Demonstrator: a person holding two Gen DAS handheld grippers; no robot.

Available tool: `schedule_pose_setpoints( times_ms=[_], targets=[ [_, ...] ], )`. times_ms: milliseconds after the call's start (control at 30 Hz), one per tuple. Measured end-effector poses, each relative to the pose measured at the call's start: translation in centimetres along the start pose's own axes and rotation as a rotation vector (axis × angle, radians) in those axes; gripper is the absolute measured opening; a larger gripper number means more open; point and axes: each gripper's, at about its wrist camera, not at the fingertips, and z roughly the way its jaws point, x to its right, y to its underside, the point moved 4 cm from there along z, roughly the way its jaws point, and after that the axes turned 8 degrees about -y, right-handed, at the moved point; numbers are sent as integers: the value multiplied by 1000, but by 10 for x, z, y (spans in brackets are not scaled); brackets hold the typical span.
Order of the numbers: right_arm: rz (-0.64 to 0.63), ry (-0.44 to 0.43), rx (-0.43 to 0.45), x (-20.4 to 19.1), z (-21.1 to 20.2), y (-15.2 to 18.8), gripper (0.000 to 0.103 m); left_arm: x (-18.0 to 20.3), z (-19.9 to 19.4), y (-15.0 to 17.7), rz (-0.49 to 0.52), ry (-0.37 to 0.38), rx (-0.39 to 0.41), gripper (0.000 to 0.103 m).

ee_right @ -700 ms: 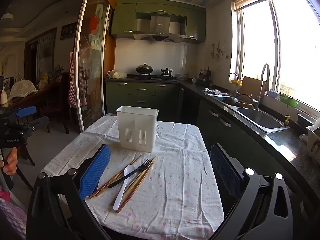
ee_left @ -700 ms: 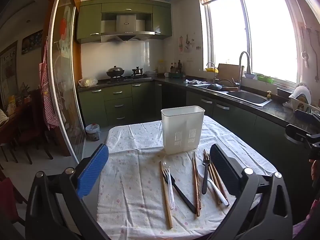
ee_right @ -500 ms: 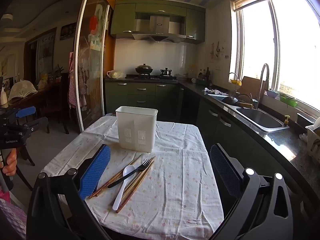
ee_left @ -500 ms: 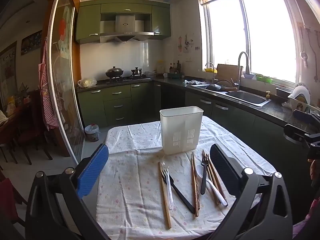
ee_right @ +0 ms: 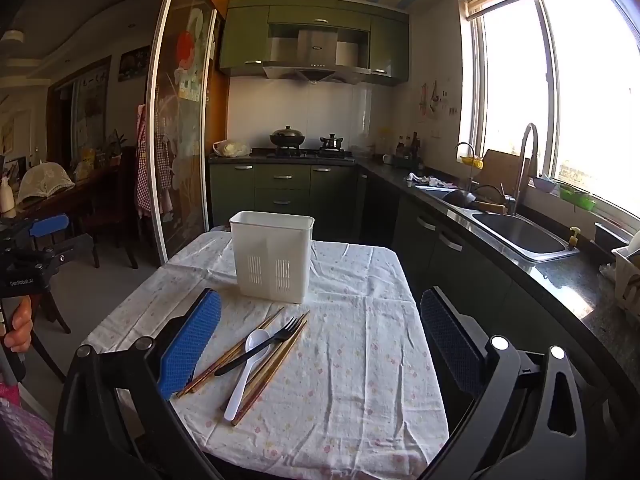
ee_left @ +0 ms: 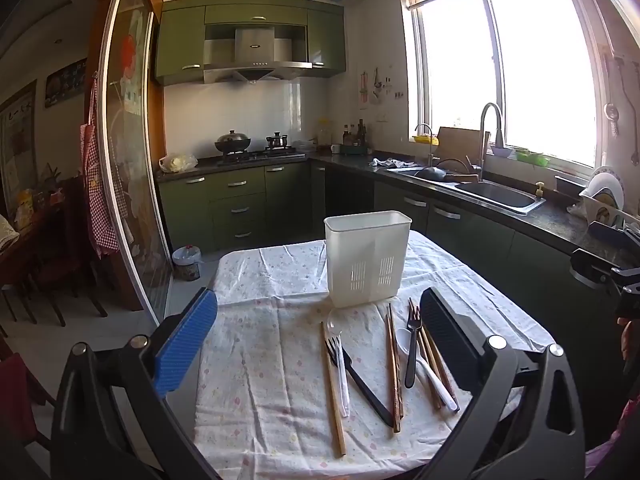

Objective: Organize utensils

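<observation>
Here, left wrist view. The left gripper (ee_left: 320,340) is spread wide with nothing between its fingers, held above the near part of the table (ee_left: 256,380). The tablecloth's near and left edges fall just inside the blue finger (ee_left: 188,344); bare cloth fills the left half of the gap. The white basket (ee_left: 367,258) stands upright straight ahead of the gripper, beyond the fingertips. The utensils lie flat between the fingers, toward the right one: a lone chopstick (ee_left: 331,390), a clear spoon (ee_left: 339,364) crossed by a black fork (ee_left: 360,380), a chopstick pair (ee_left: 393,368), then a second black fork (ee_left: 411,350) and a white spoon (ee_left: 426,372) on more chopsticks beside the black finger (ee_left: 448,340).

Right wrist view. The right gripper (ee_right: 320,340) is likewise wide open and holds nothing. Open cloth lies ahead and to the right; the table's right edge passes just by the right finger. The basket (ee_right: 273,256) stands ahead, slightly left of centre. A fork (ee_right: 262,345), white spoon (ee_right: 244,372) and chopsticks (ee_right: 272,368) lie in a loose heap near the blue finger (ee_right: 192,344).
</observation>
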Motion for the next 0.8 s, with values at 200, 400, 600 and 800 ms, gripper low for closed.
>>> schedule_pose_setpoints(
  times_ms=[200, 400, 600, 800],
  targets=[
    [-2, -1, 5, -1, -5, -2, 99, 0, -1, 1, 3, 1, -1, 97],
    [-1, 0, 5, -1, -4, -2, 99, 1, 1, 1, 2, 0, -2, 97],
    [-6, -3, 3, -3, -6, -3, 99, 1, 3, 3, 1, -1, -3, 97],
    [-1, 2, 5, -3, -4, -2, 99, 2, 1, 6, 2, 0, -8, 97]
  ],
)
